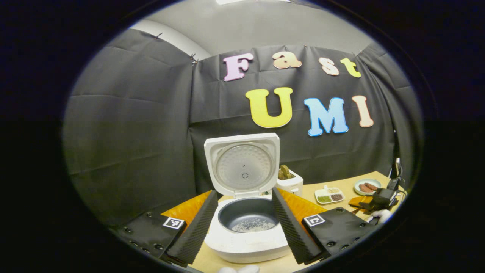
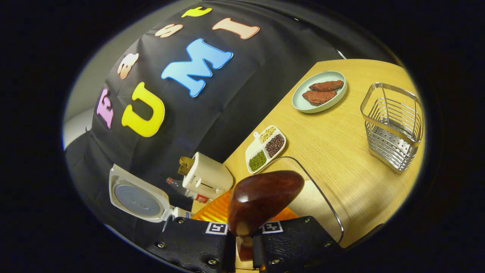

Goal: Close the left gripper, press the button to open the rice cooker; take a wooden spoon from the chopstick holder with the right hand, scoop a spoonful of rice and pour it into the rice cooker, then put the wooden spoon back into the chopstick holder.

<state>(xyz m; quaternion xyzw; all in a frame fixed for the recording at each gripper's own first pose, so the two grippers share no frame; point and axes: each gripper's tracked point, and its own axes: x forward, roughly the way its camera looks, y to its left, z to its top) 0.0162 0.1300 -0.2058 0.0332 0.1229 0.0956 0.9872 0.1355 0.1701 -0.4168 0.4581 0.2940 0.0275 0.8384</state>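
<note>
Two grippers at work: the left gripper (image 1: 244,223) hangs wide open before the rice cooker (image 1: 248,227), lid up, rice grains inside. The right gripper (image 2: 244,242) clamps the wooden spoon (image 2: 263,197), with the chopstick holder (image 2: 394,127) well apart on the bench (image 2: 341,151).

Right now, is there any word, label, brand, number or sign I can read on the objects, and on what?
No text on the objects is legible.
Bottle label behind the toaster: too small and blurred to read.
Marker squares: coded patterns, no words.
</note>
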